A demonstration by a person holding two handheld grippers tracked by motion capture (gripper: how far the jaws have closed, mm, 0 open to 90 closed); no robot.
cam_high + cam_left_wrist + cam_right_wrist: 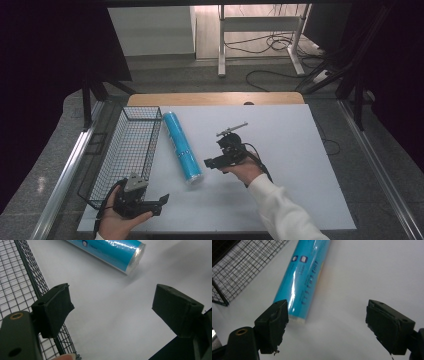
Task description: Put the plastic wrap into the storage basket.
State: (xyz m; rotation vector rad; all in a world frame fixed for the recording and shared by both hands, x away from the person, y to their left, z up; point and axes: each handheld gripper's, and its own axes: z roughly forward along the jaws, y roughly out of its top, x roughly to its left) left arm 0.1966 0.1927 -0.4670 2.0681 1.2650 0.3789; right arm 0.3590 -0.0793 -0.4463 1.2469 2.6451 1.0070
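A long blue wrapped roll (182,147) lies on the white table, just right of a black wire basket (127,150). My right gripper (209,163) hovers open a little right of the roll's near end, nothing between its jaws. In the right gripper view the roll (305,277) runs up from the left jaw, the gripper (325,323) wide open. My left gripper (162,202) is open near the table's front edge, by the basket's near corner. The left gripper view has the roll's end (117,252) at the top and the open gripper (111,307) over bare table.
The white table top (290,150) has free room to the right of the roll. The wire basket (17,285) stands along the table's left side. Beyond the table are a floor, cables (272,42) and a desk frame (260,35).
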